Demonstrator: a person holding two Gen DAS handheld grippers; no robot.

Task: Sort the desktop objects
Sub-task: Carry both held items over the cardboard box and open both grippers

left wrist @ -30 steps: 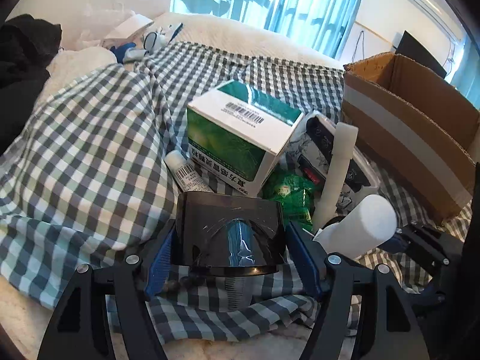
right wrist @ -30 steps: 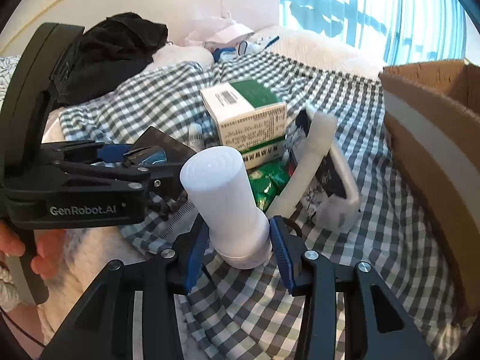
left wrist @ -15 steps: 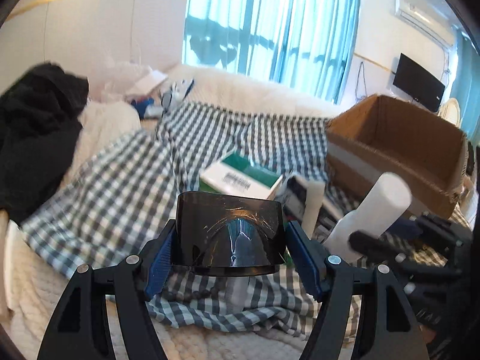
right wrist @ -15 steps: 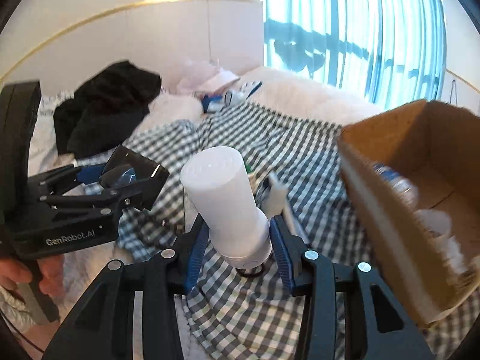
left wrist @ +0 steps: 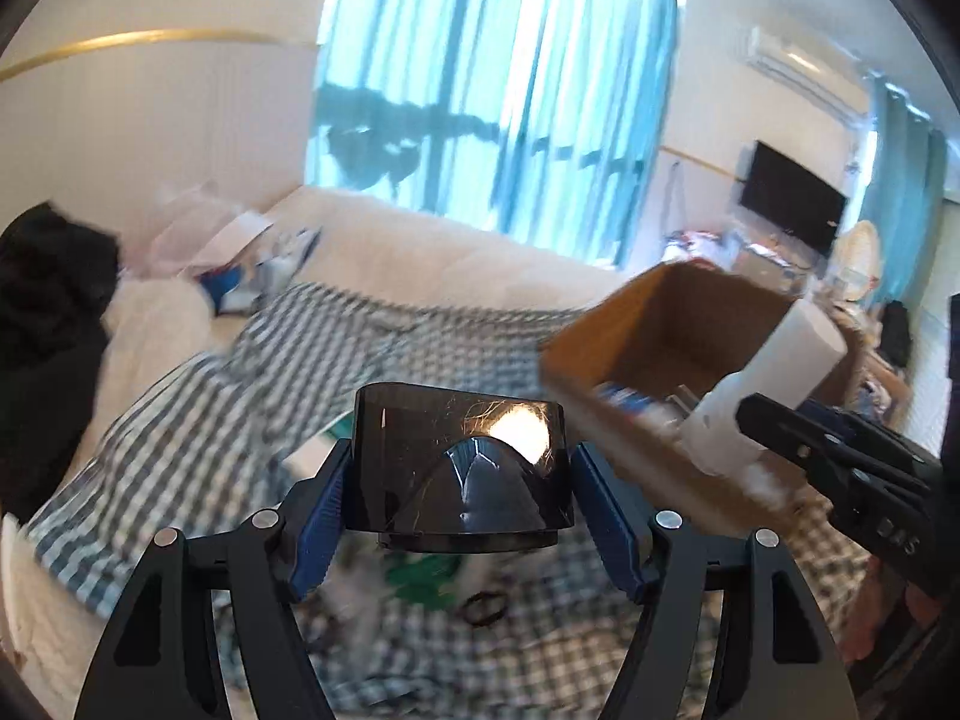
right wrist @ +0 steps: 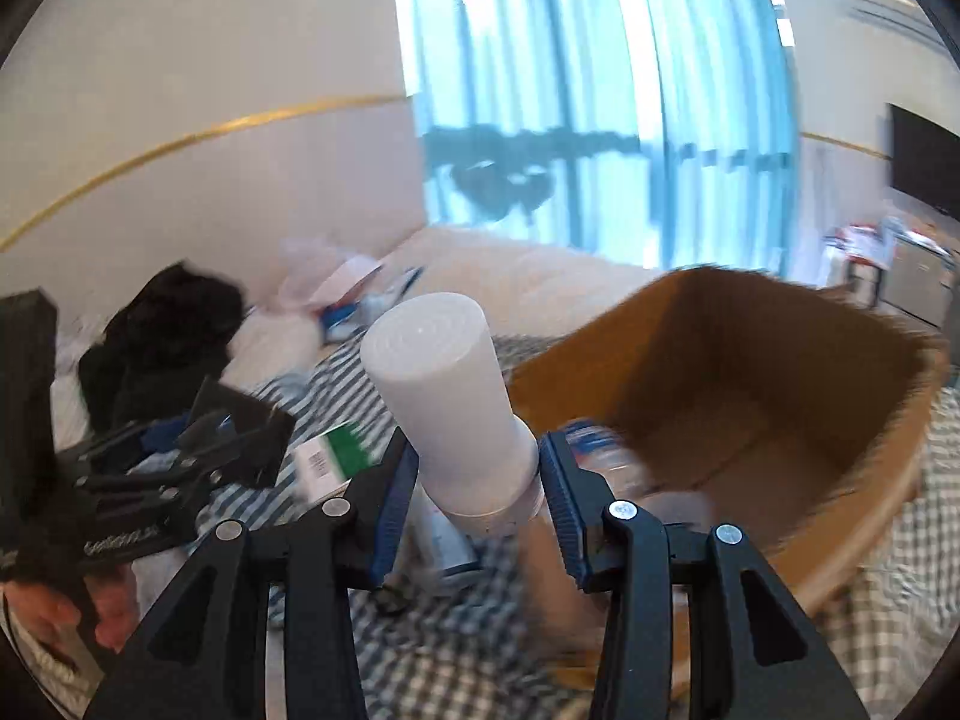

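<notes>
A: What is held now?

B: A glossy black box is pinched by the left gripper; a white bottle is clamped by the right gripper, just beside the cardboard box's near rim.

A: How should the drop be handled?

B: Each item is best carried fully over the rim, lowered inside, then released one at a time

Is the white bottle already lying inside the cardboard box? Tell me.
No, the white bottle is clamped between the right gripper's fingers, held up in front of the cardboard box.
</notes>
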